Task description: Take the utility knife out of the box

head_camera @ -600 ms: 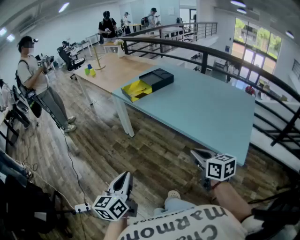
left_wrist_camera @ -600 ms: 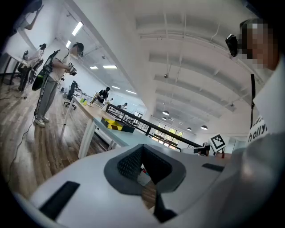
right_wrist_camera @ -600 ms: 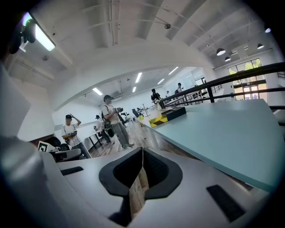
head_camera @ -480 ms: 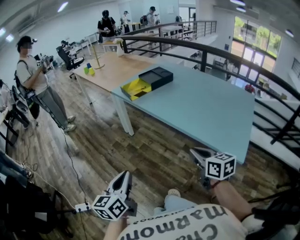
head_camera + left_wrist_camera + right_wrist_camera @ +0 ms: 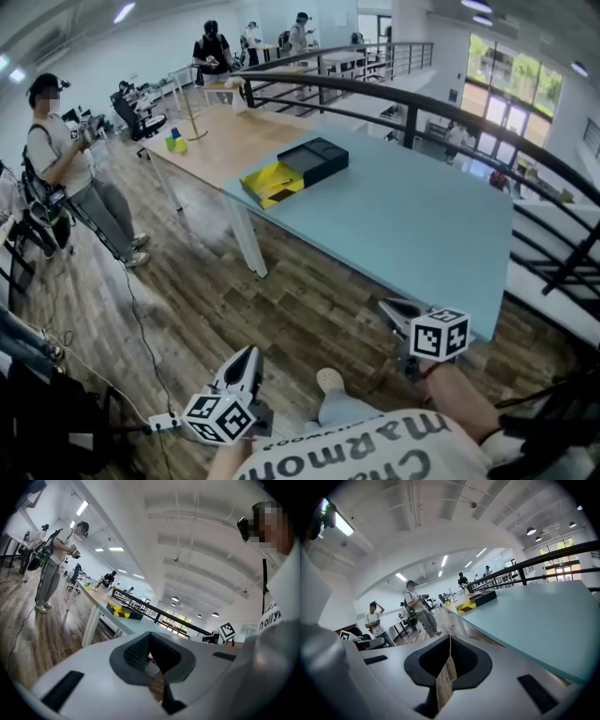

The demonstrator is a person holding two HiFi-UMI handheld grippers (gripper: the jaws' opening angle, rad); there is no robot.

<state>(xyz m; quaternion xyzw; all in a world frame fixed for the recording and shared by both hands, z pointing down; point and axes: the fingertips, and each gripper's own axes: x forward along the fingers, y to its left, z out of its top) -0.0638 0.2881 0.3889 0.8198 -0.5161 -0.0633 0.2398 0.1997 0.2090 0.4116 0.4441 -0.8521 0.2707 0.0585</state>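
Observation:
A black box (image 5: 320, 155) with a yellow open part (image 5: 273, 178) lies at the far left corner of the pale blue table (image 5: 422, 220). It also shows small in the left gripper view (image 5: 123, 612) and the right gripper view (image 5: 478, 599). No utility knife can be made out at this distance. My left gripper (image 5: 247, 356) hangs low over the wooden floor, well short of the table, shut and empty. My right gripper (image 5: 388, 306) hovers just before the table's near edge, jaws together with nothing between them.
A wooden table (image 5: 230, 131) adjoins the blue one at the far side, with green cups (image 5: 176, 143) on it. A black railing (image 5: 412, 103) runs behind both. One person (image 5: 61, 159) stands on the floor at left; others stand far back. A cable (image 5: 141, 319) trails across the floor.
Both grippers hold their places. My foot below has shifted a little to the left. The person at the left has drifted slightly toward the picture's edge.

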